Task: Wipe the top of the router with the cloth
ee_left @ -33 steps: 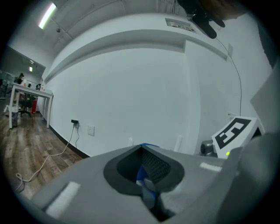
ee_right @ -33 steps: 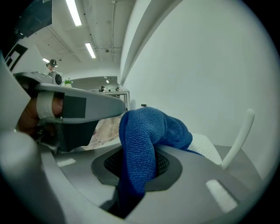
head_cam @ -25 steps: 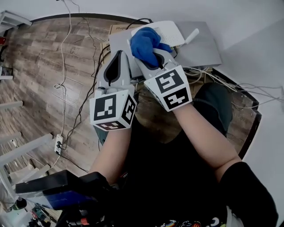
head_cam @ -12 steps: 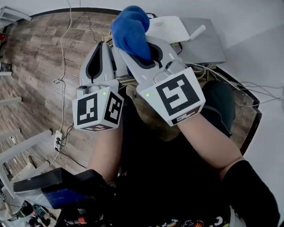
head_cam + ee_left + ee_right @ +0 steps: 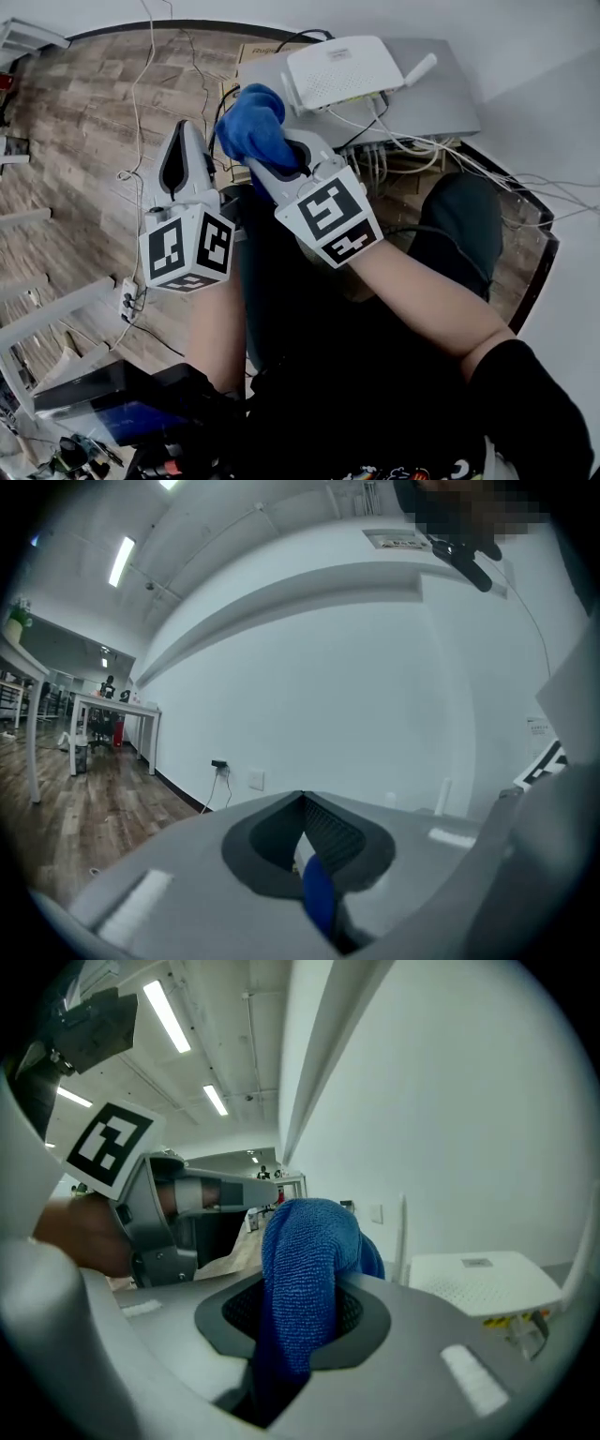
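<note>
Cloth point(image 5: 255, 127) is off the router point(image 5: 342, 70). A second ago it covered the router's near edge; now it sits bunched at the router's 8 o'clock, clamped in the right gripper point(image 5: 284, 157). Router top lies bare. Left gripper point(image 5: 184, 159) is closed, seemingly on nothing. The wiping pass is likely finished or paused.

Cloth point(image 5: 305, 1241) tail hidden in right tool point(image 5: 307, 1286)
</note>
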